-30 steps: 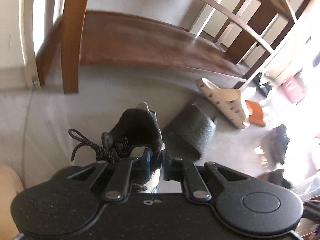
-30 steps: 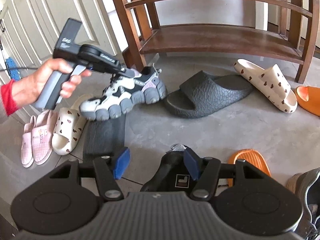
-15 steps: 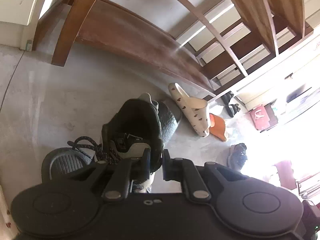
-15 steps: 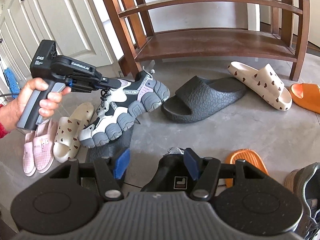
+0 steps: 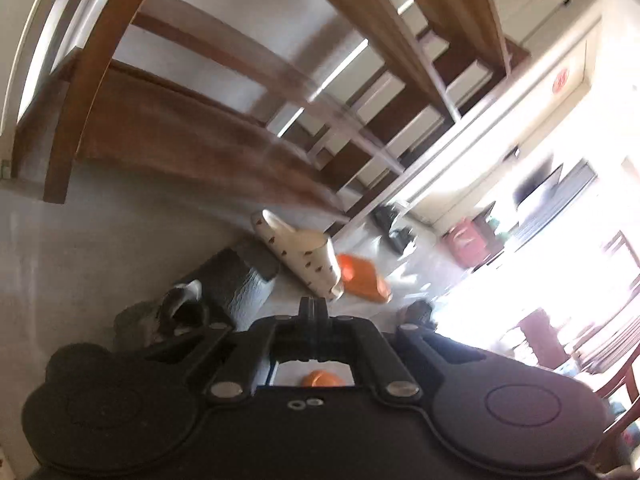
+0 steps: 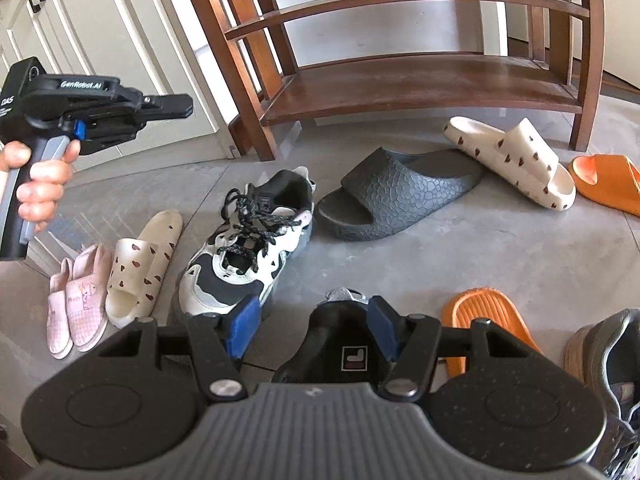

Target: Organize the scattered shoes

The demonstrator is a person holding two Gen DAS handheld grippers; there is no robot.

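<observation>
A black-and-white chunky sneaker [image 6: 250, 248] stands on the floor beside a cream heart-print slide [image 6: 142, 264] and pink slippers [image 6: 76, 304]. My left gripper [image 6: 176, 102] is shut and empty, raised above and left of the sneaker; in its own view its jaws [image 5: 313, 309] are pressed together. My right gripper [image 6: 314, 326] is open, its blue pads either side of the heel of a second black sneaker [image 6: 340, 344] without gripping it. A black slide [image 6: 396, 194], another cream slide [image 6: 512, 160] and orange slides [image 6: 612, 180] lie scattered.
A brown wooden shoe rack [image 6: 420, 84] stands against the wall behind the shoes. White cabinet doors [image 6: 92, 40] are on the left. Another orange slide [image 6: 484, 320] and a grey sneaker [image 6: 612, 372] lie at the right near me.
My left gripper set the black-and-white sneaker down beside the cream slide, let go, closed and lifted away up and to the left. My right gripper stayed put.
</observation>
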